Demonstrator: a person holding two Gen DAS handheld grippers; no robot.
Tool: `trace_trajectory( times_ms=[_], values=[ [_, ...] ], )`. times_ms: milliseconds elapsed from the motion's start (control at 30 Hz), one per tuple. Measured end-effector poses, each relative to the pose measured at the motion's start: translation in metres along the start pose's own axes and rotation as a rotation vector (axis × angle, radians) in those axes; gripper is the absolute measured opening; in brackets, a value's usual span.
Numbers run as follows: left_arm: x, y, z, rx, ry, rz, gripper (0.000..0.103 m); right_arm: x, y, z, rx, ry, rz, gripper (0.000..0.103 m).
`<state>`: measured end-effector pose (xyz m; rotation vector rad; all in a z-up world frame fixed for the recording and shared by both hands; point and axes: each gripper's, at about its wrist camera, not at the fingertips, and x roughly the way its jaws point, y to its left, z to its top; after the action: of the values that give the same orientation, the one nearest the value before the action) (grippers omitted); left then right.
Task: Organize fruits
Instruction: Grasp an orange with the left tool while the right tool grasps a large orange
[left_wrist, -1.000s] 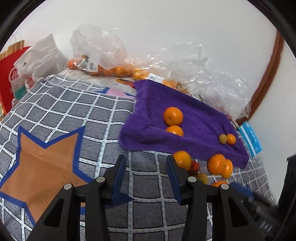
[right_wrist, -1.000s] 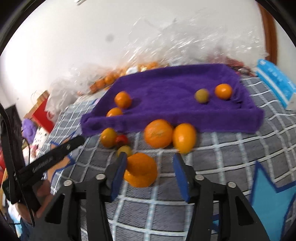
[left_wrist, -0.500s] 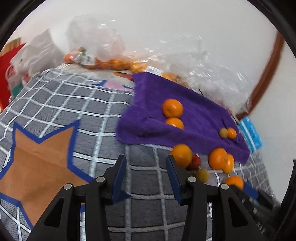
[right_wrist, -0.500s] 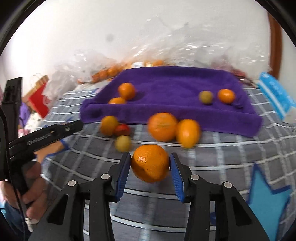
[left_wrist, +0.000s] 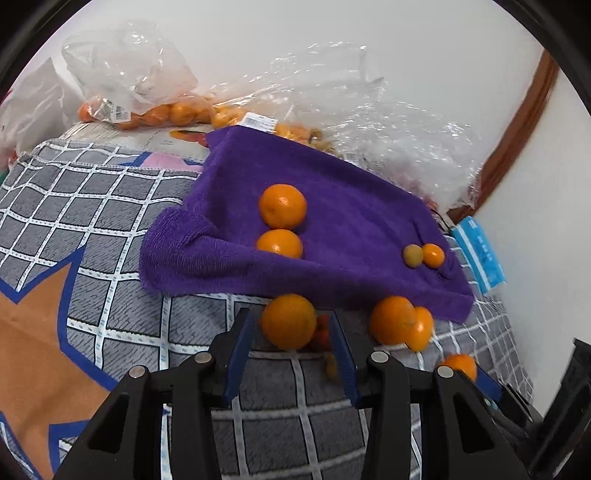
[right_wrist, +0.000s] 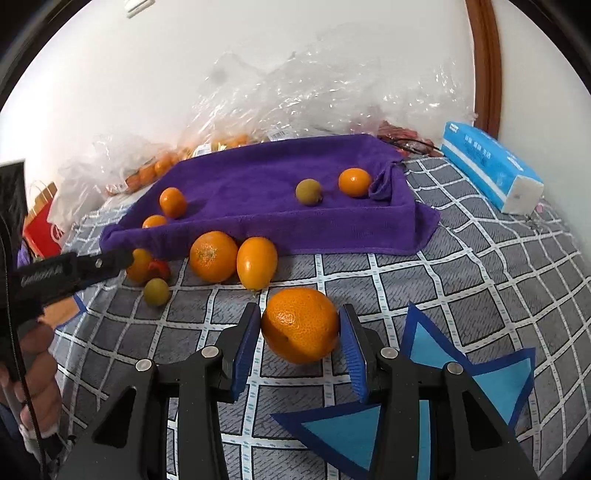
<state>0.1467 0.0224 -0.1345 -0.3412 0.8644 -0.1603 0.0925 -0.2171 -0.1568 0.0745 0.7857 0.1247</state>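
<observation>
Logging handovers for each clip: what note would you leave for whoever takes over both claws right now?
Left claw: jaws closing around a loose orange, pads not yet on it.
Right claw: shut on the large orange; I cannot tell if it is lifted off the checked blanket.
Done: four fruits lie on the purple towel.
Left: the two oranges at the claws, plus the round orange, oval orange, red fruit and greenish fruit on the blanket in front of the towel.

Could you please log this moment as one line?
left tongs: closing around small orange | right tongs: gripping large orange | purple towel: four fruits
</observation>
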Motion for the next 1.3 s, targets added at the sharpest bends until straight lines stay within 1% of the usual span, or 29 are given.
trace_trajectory(
  times_ms=[33, 67, 100, 200, 267, 300, 333, 400, 433, 500, 567, 633, 700, 733, 800, 833, 867, 900, 1067, 1200, 1300],
  values=[
    [0.004, -0.001, 0.000, 0.000, 0.012, -0.004, 0.029, 0.000, 0.000, 0.000, -0.002, 0.002, 0.002, 0.044],
    [0.007, -0.001, -0.001, -0.001, 0.014, 0.001, 0.031, 0.000, 0.000, 0.000, -0.001, 0.003, 0.005, 0.044],
    [0.007, -0.001, -0.002, 0.000, 0.001, 0.003, 0.030, 0.001, -0.001, 0.001, 0.003, 0.003, 0.011, 0.044],
    [0.004, 0.000, -0.002, -0.009, -0.001, 0.012, 0.030, 0.000, -0.006, 0.000, 0.029, 0.001, 0.034, 0.044],
    [-0.008, 0.004, -0.003, -0.024, -0.031, 0.033, 0.029, 0.000, -0.009, 0.000, 0.045, 0.000, 0.028, 0.044],
    [-0.016, 0.006, -0.005, -0.018, -0.041, 0.038, 0.023, 0.000, -0.009, 0.000, 0.049, 0.002, 0.027, 0.044],
    [-0.020, 0.008, -0.005, -0.009, -0.036, 0.051, 0.023, 0.000, -0.009, 0.001, 0.050, 0.002, 0.027, 0.044],
    [-0.024, 0.011, -0.008, 0.012, -0.013, 0.094, 0.023, 0.000, -0.008, 0.000, 0.045, 0.001, 0.019, 0.044],
    [-0.028, 0.013, -0.011, 0.021, -0.013, 0.099, 0.023, 0.000, -0.007, 0.000, 0.040, 0.001, 0.015, 0.044],
    [-0.030, 0.014, -0.014, 0.029, -0.010, 0.097, 0.024, 0.001, -0.005, 0.001, 0.033, 0.002, 0.009, 0.044],
    [-0.029, 0.014, -0.012, 0.028, -0.012, 0.078, 0.027, 0.001, -0.005, 0.002, 0.037, 0.003, 0.015, 0.044],
    [-0.021, 0.010, -0.010, 0.034, 0.004, 0.050, 0.039, 0.002, -0.007, 0.002, 0.048, 0.004, 0.024, 0.044],
    [-0.008, 0.003, -0.011, 0.061, 0.041, 0.046, 0.042, 0.001, -0.008, 0.001, 0.057, 0.003, 0.031, 0.044],
    [0.001, 0.000, -0.013, 0.079, 0.076, 0.079, 0.041, 0.001, -0.009, 0.001, 0.058, 0.003, 0.032, 0.044],
    [0.000, -0.007, -0.018, 0.119, 0.023, 0.106, 0.041, 0.001, -0.009, 0.001, 0.060, 0.005, 0.034, 0.044],
    [0.000, -0.011, -0.021, 0.144, 0.013, 0.114, 0.041, 0.001, -0.009, 0.001, 0.061, 0.005, 0.035, 0.044],
    [0.001, -0.013, -0.022, 0.153, 0.014, 0.116, 0.038, 0.001, -0.010, 0.001, 0.062, 0.004, 0.036, 0.044],
    [0.002, -0.013, -0.023, 0.156, 0.016, 0.118, 0.033, 0.000, -0.010, 0.001, 0.064, 0.003, 0.037, 0.044],
    [-0.001, -0.007, -0.022, 0.125, 0.017, 0.095, 0.033, 0.003, -0.009, 0.001, 0.058, 0.018, 0.051, 0.046],
    [0.002, -0.006, -0.022, 0.117, 0.017, 0.089, 0.033, 0.015, -0.007, 0.002, 0.049, 0.079, 0.049, 0.046],
    [0.002, -0.003, -0.022, 0.104, 0.016, 0.073, 0.033, 0.017, -0.006, 0.004, 0.044, 0.094, 0.039, 0.046]
  ],
)
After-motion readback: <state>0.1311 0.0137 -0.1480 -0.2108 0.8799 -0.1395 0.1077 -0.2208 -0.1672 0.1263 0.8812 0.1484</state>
